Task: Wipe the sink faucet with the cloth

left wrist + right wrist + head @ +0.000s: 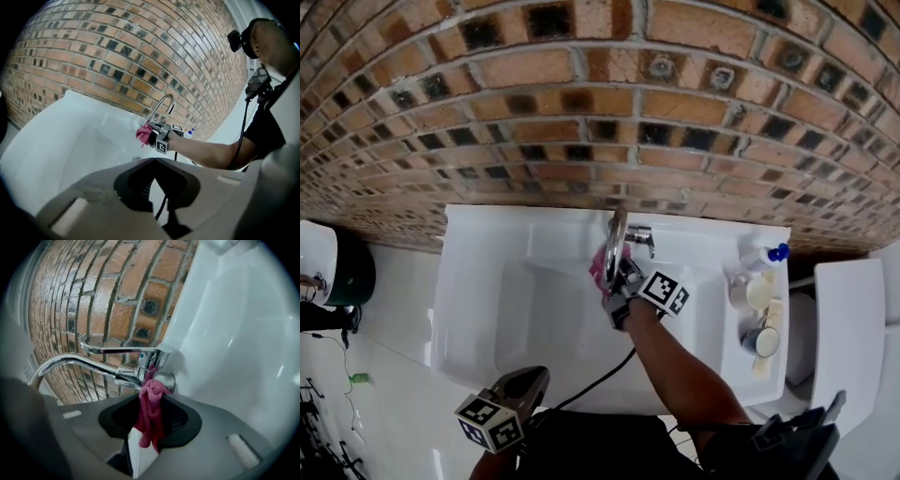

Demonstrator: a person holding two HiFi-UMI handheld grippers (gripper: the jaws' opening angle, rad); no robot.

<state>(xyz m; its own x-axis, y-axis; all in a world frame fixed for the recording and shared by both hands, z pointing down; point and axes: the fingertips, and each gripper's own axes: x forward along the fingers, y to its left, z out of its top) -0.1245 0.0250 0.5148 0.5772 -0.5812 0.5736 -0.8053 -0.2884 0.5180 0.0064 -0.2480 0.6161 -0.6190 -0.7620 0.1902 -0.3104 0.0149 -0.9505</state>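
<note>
The right gripper [151,398] has its jaws clenched on a pink cloth [150,420]. The cloth's bunched top presses against the chrome faucet [140,363] near its base, at mid-frame. The left gripper [153,160] has its jaws closed together on nothing, low in the head view near the front edge of the white sink [473,309].
</note>
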